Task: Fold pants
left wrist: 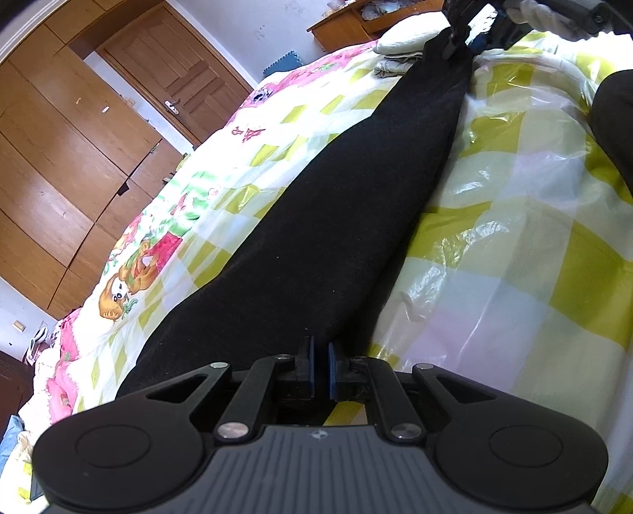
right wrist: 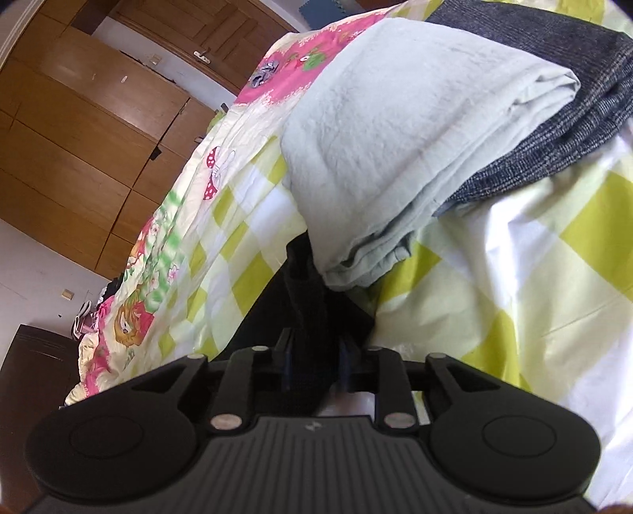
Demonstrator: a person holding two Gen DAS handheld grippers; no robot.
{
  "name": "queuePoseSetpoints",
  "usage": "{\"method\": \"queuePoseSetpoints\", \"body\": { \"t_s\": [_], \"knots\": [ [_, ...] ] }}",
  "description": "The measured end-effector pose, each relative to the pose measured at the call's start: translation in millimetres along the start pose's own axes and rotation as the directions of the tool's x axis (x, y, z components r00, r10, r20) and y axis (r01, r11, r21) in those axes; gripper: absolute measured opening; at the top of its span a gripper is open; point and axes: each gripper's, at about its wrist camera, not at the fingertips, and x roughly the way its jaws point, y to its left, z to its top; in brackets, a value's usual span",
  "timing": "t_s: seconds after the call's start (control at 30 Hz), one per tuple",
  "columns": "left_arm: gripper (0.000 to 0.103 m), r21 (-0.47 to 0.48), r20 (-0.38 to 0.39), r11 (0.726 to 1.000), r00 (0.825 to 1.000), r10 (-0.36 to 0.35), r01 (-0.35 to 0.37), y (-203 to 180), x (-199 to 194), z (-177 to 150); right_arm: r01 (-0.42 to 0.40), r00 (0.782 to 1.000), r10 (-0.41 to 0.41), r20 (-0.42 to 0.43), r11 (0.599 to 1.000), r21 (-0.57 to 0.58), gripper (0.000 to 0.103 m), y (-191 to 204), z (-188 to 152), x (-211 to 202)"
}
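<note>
The black pants [left wrist: 348, 205] lie stretched in a long strip across the checked bed cover [left wrist: 514, 257]. My left gripper [left wrist: 320, 367] is shut on the near end of the pants, its blue pads pinching the fabric. My right gripper [left wrist: 461, 35] shows at the far end in the left wrist view, gripping the other end. In the right wrist view my right gripper [right wrist: 316, 356] is shut on a bunch of black pants fabric [right wrist: 308, 300] between its fingers, just above the bed.
A folded pale green garment [right wrist: 395, 138] lies on a dark grey knit one [right wrist: 573, 99] right in front of the right gripper. Clear plastic [left wrist: 506, 118] covers part of the bed. Wooden wardrobes [left wrist: 59, 138] and a door [left wrist: 178, 71] stand at left.
</note>
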Motion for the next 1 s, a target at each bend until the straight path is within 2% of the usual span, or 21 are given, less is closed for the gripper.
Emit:
{"method": "queuePoseSetpoints", "body": {
  "t_s": [0.17, 0.33, 0.37, 0.43, 0.5, 0.53, 0.57, 0.6, 0.67, 0.77, 0.83, 0.9, 0.93, 1.0],
  "knots": [
    [0.023, 0.005, -0.009, 1.0, 1.0, 0.006, -0.006, -3.8, 1.1, 0.0, -0.013, 1.0, 0.013, 0.001, 0.999, 0.031, 0.026, 4.4, 1.0, 27.8],
    [0.024, 0.014, -0.023, 1.0, 1.0, 0.002, -0.002, -3.5, 3.6, 3.5, -0.03, 1.0, 0.03, -0.011, 0.999, -0.027, 0.028, 17.3, 5.0, 51.8],
    [0.024, 0.019, -0.026, 1.0, 1.0, 0.0, 0.0, -3.4, 4.1, 3.8, -0.046, 0.999, 0.046, -0.01, 0.998, -0.031, 0.03, 15.8, 2.9, 49.7],
    [0.024, 0.017, -0.026, 1.0, 1.0, -0.004, 0.005, -2.5, 4.2, 3.6, -0.094, 0.996, 0.094, 0.006, 0.995, -0.024, 0.04, 10.2, -2.1, 44.5],
    [0.024, 0.006, -0.023, 1.0, 1.0, -0.01, 0.01, -1.1, 5.5, 2.0, -0.109, 0.994, 0.11, 0.018, 0.994, -0.012, 0.043, 8.6, -2.5, 50.9],
    [0.024, 0.002, -0.024, 1.0, 1.0, -0.013, 0.013, -1.0, 7.3, 1.2, -0.106, 0.994, 0.106, 0.025, 0.994, -0.009, 0.038, 10.7, -1.5, 56.8],
    [0.024, 0.001, -0.029, 1.0, 0.999, -0.013, 0.013, -1.6, 10.3, 1.7, -0.097, 0.995, 0.097, 0.023, 0.995, -0.001, 0.029, 13.4, 0.4, 63.3],
    [0.024, 0.004, -0.035, 1.0, 0.999, -0.01, 0.01, -2.5, 12.4, 2.1, -0.085, 0.996, 0.085, -0.005, 0.996, 0.025, 0.005, 15.3, 3.2, 69.7],
    [0.024, 0.005, -0.046, 1.0, 0.999, -0.002, 0.002, -3.2, 12.6, 6.0, -0.125, 0.992, 0.125, -0.001, 0.991, 0.047, 0.004, 18.9, 5.5, 58.9],
    [0.024, -0.014, -0.041, 1.0, 0.999, -0.008, 0.008, -1.3, 4.3, 10.0, -0.179, 0.983, 0.179, 0.025, 0.984, 0.004, 0.003, 19.1, 2.1, 8.4],
    [0.024, -0.022, -0.016, 0.999, 0.999, -0.042, 0.042, -3.6, -3.8, 10.6, -0.148, 0.989, 0.149, 0.023, 0.988, -0.031, 0.003, 11.4, -4.4, -19.4],
    [0.024, -0.02, -0.01, 0.996, 0.996, -0.085, 0.085, -11.9, -6.5, 10.4, -0.032, 0.999, 0.033, 0.012, 0.998, -0.047, 0.004, -1.5, -8.3, -20.0],
    [0.024, -0.006, -0.011, 0.996, 0.995, -0.095, 0.095, -18.9, -5.4, 9.7, 0.031, 1.0, -0.031, -0.003, 0.999, -0.034, 0.014, -9.3, -8.7, -13.7],
    [0.023, 0.032, -0.008, 0.997, 0.997, -0.072, 0.073, -29.8, -2.8, 7.1, 0.023, 0.999, -0.023, -0.027, 1.0, 0.013, 0.015, -16.5, -8.3, -9.8]
  ]
}}
